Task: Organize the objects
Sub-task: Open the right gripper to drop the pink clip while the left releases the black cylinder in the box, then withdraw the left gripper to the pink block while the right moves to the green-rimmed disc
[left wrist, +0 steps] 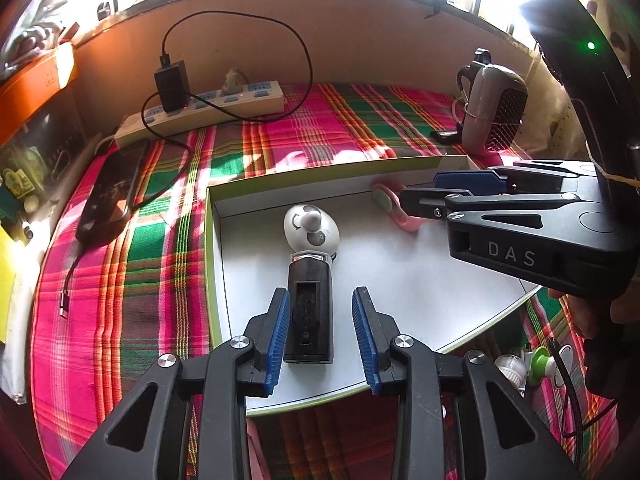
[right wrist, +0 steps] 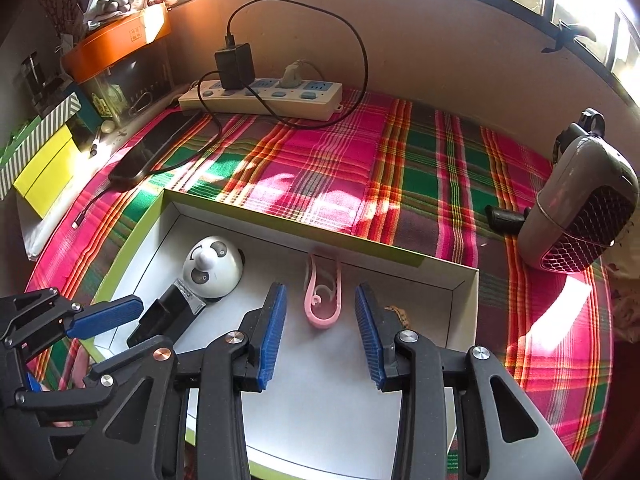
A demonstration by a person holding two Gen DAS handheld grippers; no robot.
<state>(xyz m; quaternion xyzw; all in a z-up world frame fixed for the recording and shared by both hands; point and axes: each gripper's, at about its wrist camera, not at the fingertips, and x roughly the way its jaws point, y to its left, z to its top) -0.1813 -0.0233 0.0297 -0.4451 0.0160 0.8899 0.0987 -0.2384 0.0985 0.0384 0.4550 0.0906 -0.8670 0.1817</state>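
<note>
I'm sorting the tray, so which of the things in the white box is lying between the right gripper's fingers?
The pink plastic clip, lying loose on the box floor. The black-handled panda-face fan lies further left, between the left gripper's open fingers instead.

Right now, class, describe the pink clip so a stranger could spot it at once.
Find the shallow white box with green sides on the plaid cloth. Inside, against its far wall, lies the pink clip, right of the panda-faced fan. It is the only pink, looped, flat thing in there.
</note>
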